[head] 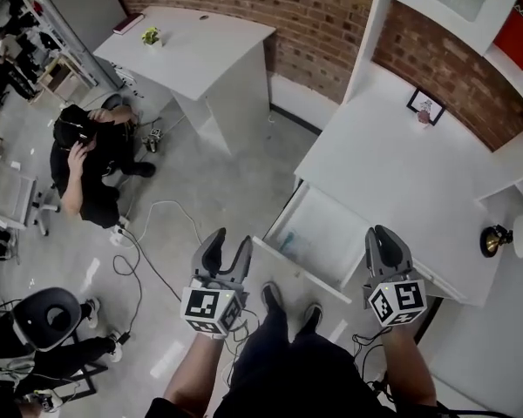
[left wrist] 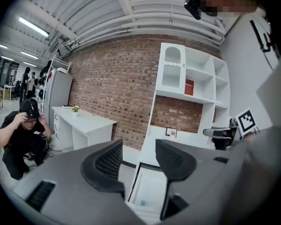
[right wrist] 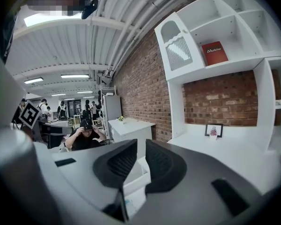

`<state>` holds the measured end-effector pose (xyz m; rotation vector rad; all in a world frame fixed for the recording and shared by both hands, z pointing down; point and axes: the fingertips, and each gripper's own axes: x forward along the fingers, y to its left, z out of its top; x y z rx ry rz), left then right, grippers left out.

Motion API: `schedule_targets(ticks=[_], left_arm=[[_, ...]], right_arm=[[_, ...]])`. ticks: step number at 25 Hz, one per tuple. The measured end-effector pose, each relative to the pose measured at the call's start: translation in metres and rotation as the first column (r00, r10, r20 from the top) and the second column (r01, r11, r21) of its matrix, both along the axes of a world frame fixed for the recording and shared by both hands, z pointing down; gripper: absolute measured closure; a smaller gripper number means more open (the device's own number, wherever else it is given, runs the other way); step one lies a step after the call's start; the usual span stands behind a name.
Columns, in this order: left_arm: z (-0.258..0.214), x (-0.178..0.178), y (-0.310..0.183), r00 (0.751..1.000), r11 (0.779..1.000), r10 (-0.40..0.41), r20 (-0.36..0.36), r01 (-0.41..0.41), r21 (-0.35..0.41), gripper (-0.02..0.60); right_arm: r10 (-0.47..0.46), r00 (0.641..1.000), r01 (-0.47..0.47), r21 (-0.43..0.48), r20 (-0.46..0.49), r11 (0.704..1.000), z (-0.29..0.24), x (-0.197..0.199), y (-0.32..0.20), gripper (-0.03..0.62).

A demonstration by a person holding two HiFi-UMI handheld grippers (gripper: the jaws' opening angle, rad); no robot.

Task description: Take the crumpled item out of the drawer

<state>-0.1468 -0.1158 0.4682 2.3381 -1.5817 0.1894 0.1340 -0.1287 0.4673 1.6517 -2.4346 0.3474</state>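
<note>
We can read nothing for certain. The red book (right wrist: 214,53) on the white shelf unit (right wrist: 263,102) bears white lettering, which is too blurred for us to make out.

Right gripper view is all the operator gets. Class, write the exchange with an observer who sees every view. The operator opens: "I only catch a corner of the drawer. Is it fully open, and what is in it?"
Observer: In the head view the drawer is pulled well out of the white desk. One small teal item lies near its front left corner, too small to tell if it is crumpled.
Operator: Where is the other gripper?
Observer: The left gripper hangs over the floor, left of the drawer, with its jaws apart and empty.
Operator: And mine?
Observer: The right gripper sits by the drawer's right end, across from the item.
</note>
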Motion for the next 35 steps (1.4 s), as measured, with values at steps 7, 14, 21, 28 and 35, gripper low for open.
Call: schedule_targets(ticks=[7, 14, 21, 28, 35], left_arm=[[0.045, -0.017, -0.024, 0.998, 0.994, 0.068, 0.012, -0.066, -0.092, 0.379], [0.086, -0.009, -0.039, 0.995, 0.982, 0.096, 0.031, -0.089, -0.165, 0.374], [0.133, 0.019, -0.03, 0.983, 0.96, 0.141, 0.119, -0.107, -0.259, 0.374], [0.173, 0.035, -0.028, 0.983, 0.938, 0.132, 0.125, -0.083, -0.337, 0.371], [0.2, 0.022, -0.024, 0.987, 0.92, 0.106, 0.123, -0.05, -0.388, 0.371]], right_arm=[[0.002, 1.0, -0.003, -0.075, -0.021, 0.997, 0.032, -0.035, -0.035, 0.533], [-0.086, 0.996, 0.081, -0.177, -0.02, 0.981, 0.088, -0.054, -0.057, 0.519], [-0.264, 0.964, 0.234, -0.355, -0.04, 0.905, 0.188, -0.07, -0.058, 0.507], [-0.457, 0.887, 0.36, -0.518, -0.068, 0.776, 0.287, -0.085, -0.051, 0.461], [-0.602, 0.792, 0.417, -0.632, -0.1, 0.653, 0.372, -0.106, -0.037, 0.461]])
